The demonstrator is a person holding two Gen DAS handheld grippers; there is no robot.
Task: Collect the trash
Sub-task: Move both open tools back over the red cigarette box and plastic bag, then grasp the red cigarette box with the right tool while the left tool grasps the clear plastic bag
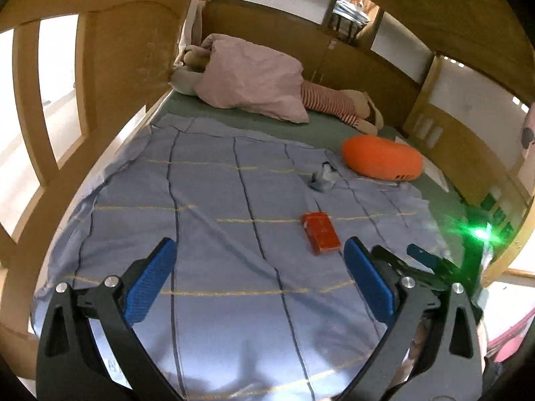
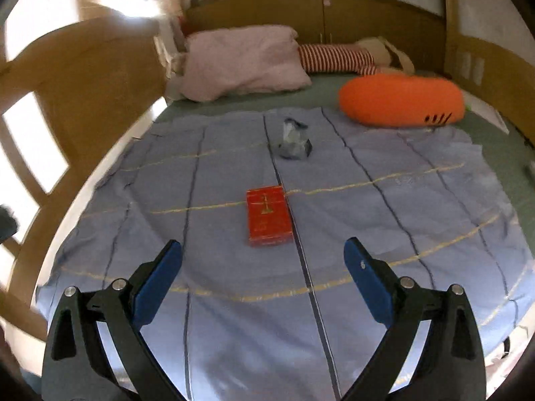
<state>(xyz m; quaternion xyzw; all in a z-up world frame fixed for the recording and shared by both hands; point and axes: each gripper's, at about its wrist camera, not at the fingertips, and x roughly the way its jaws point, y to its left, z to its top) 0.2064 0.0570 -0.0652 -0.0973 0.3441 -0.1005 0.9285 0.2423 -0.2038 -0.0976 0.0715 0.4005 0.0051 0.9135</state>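
Right gripper [image 2: 262, 250], jaws wide apart and empty, hovers over the blue sheet [image 2: 384, 220] with the red carton [image 2: 267, 217] at twelve o'clock, seemingly light and stiff-sided, best pinched across its long edges.

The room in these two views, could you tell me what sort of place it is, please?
Most likely a bedroom: a bed with a blue striped sheet, a pink pillow at its head, and a wooden headboard.

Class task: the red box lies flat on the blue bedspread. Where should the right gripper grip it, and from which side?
Grip the red box across its two long side edges, coming down from above. It lies flat, lengthwise toward the right gripper, whose jaws stand wider than the box.
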